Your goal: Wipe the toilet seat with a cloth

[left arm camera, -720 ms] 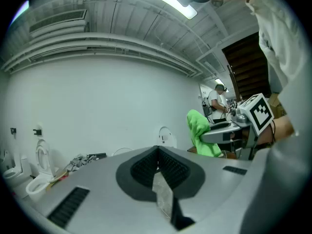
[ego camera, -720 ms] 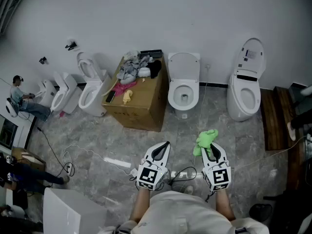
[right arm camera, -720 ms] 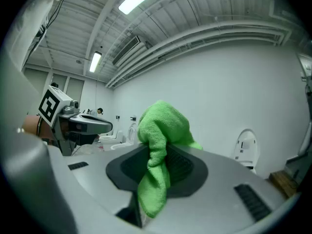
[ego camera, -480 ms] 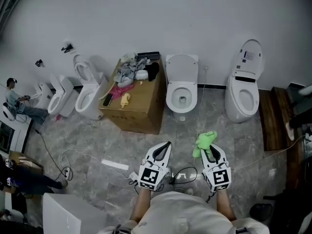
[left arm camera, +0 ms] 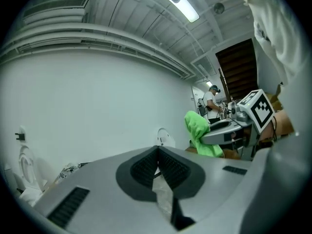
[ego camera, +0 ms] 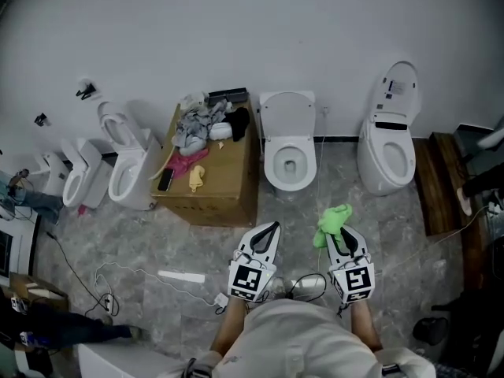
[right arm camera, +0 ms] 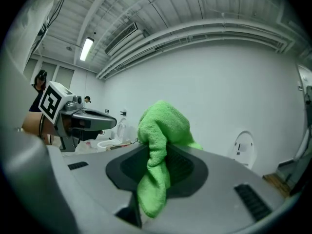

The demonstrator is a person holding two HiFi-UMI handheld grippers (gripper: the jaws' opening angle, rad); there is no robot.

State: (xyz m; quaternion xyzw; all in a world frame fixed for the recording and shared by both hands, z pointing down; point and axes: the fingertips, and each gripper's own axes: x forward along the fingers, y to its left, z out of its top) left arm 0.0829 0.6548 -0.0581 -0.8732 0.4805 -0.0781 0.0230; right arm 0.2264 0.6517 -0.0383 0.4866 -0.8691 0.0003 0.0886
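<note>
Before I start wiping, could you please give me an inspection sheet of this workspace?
Surface: grey stone-tiled floor.
Job's things: green cloth held in the right tongs; toilet ahead, lid up, not yet reached.
Clutter: cardboard box piled with clothes, left of the toilet.
Grippers: left tongs shut, empty; right tongs shut on the cloth.
Cables: white power strip and black cable on the floor.
Surroundings: white wall; more toilets either side.
</note>
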